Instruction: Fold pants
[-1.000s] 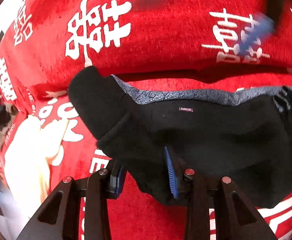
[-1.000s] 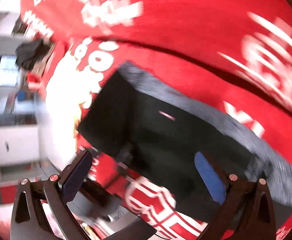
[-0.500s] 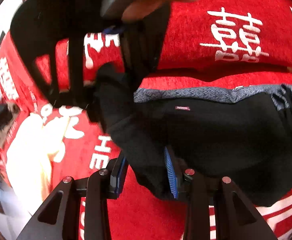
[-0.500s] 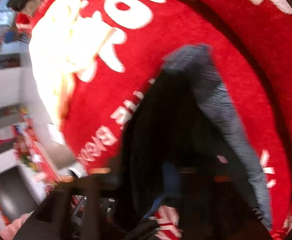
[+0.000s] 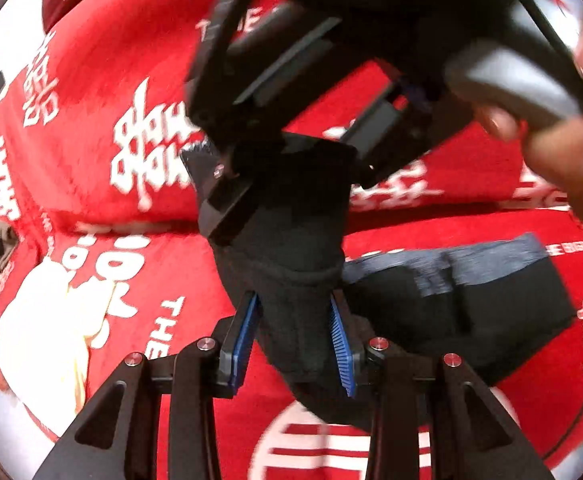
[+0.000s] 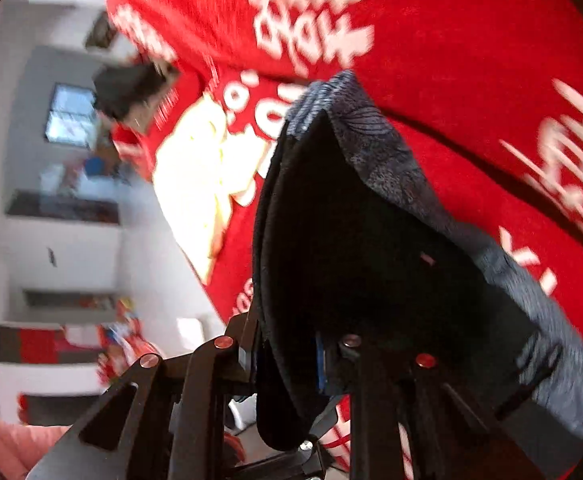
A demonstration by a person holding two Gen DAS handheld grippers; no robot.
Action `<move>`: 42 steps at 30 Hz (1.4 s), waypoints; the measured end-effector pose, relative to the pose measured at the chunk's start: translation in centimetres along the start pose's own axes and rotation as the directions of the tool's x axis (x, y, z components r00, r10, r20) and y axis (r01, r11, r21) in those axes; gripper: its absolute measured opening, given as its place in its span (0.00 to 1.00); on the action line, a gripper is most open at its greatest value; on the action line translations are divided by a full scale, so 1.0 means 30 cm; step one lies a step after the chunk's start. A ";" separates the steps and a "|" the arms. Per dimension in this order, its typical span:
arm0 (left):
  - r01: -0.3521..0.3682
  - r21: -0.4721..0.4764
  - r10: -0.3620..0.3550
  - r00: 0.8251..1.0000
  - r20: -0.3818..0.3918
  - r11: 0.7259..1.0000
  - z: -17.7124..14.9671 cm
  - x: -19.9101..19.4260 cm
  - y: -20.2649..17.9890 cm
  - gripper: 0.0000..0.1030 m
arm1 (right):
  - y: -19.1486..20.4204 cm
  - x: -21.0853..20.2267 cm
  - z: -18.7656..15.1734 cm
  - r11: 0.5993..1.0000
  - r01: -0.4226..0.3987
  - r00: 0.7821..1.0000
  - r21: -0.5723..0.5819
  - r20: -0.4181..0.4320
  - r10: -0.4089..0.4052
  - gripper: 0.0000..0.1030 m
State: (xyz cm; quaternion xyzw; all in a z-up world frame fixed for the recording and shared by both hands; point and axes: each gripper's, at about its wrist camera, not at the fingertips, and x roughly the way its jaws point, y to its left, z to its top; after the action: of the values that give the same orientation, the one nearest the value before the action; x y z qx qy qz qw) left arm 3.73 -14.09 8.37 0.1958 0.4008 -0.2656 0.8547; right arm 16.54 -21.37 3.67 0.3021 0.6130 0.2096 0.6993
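Observation:
The pants (image 5: 451,320) are black with a grey patterned waistband (image 5: 491,256) and lie partly folded on a red blanket (image 5: 91,92). My left gripper (image 5: 295,336) is shut on a bunched edge of the pants, the cloth standing up between its blue pads (image 5: 341,344). In the right wrist view the pants (image 6: 371,260) hang lifted off the blanket, and my right gripper (image 6: 287,360) is shut on their black edge. The right gripper's body (image 5: 331,60) fills the top of the left wrist view, gripping the same fold higher up.
The red blanket (image 6: 451,40) has white characters and a pale yellow figure (image 6: 195,184). A black object (image 6: 131,92) sits at the blanket's far edge. White walls and shelves (image 6: 63,240) are at the left. A hand (image 5: 563,152) shows at the right of the left wrist view.
My right gripper has swung over, closed on the pants edge just above my left gripper and lifted it. My left gripper has kept its hold.

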 end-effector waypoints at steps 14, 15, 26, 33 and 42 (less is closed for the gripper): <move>0.196 0.343 -0.211 0.978 0.005 0.919 0.051 -0.158 -0.695 0.36 | -0.500 -0.584 -0.637 0.940 -0.256 0.897 0.227 0.418 0.143 0.24; 0.212 0.371 -0.225 0.974 -0.010 0.904 0.039 -0.143 -0.749 0.36 | -0.545 -0.598 -0.676 0.932 -0.264 0.891 0.251 0.434 0.135 0.24; 0.231 0.492 -0.129 0.964 -0.233 0.839 -0.150 0.088 -0.994 0.46 | -0.975 -0.375 -0.844 0.858 -0.255 0.920 0.445 0.385 0.074 0.24; 0.308 0.418 -0.202 0.939 -0.280 0.855 -0.100 0.005 -0.899 0.46 | -0.959 -0.425 -0.868 0.862 -0.182 0.938 0.474 0.347 0.007 0.33; 0.119 0.238 -0.049 0.959 -0.280 0.964 0.073 0.159 -0.562 0.46 | -0.825 -0.593 -0.910 0.829 0.200 0.868 0.522 0.298 -0.398 0.45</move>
State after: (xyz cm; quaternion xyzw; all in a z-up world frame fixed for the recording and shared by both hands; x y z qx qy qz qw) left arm -2.73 -29.88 3.86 0.3202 0.4852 -0.3213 0.7475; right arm -15.09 -46.72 -1.96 0.3977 0.5319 -0.1267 0.7368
